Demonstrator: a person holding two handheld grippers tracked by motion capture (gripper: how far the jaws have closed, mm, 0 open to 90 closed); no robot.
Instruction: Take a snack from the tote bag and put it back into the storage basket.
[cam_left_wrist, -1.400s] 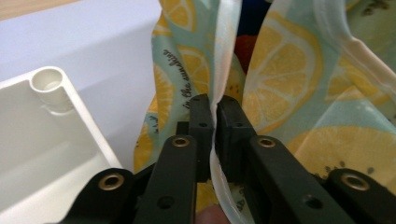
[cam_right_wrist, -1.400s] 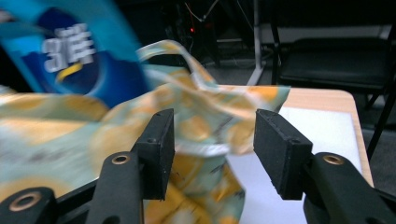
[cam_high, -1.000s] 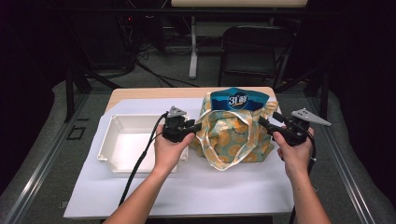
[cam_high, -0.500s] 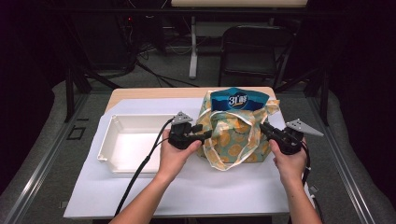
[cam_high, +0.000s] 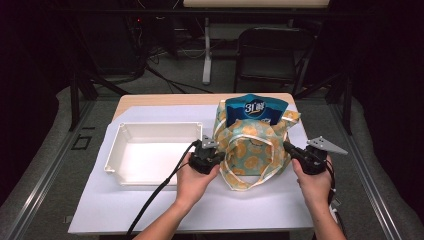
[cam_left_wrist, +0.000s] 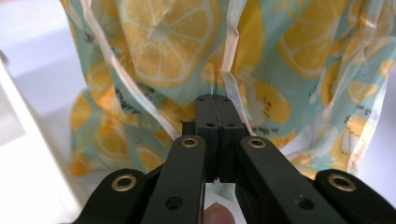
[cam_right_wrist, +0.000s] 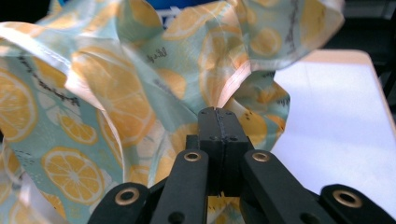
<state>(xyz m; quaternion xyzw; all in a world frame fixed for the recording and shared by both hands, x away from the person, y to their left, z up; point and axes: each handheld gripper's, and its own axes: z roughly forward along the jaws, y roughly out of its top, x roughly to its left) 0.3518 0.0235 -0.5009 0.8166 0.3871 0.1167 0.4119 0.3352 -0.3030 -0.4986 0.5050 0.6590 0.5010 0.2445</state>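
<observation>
**Both tongs pinched on the fabric bag, ready to spread it**

Lemon-print bag (cam_high: 252, 150) upright right of centre on the white sheet (cam_high: 150, 210), its loose handles draped down the near face. Inside, standing up out of the mouth at the far side, a blue snack pouch (cam_high: 256, 109). Just left of the bag, touching or nearly so, an empty white tray (cam_high: 150, 131).

Left gripper (cam_high: 216, 156) at the bag's left edge, jaws just closed and now pressed flat together on a fold of cloth and its pale trim (seen plainly in the left gripper view (cam_left_wrist: 215, 109)). Right gripper (cam_high: 289, 148) at the right edge, likewise just closed, pinching a gathered ridge of fabric (cam_right_wrist: 218, 122). No gap between either pair of pads.

Step in hand, by judgement: securing a hold on both sides of the bag, likely to open its mouth or lift it off the pouch. Next move probably calls for pulling the two edges apart and down evenly, keeping both pinches firm so the thin cloth does not slip, and minding the pouch, which could tip toward the tray.
</observation>
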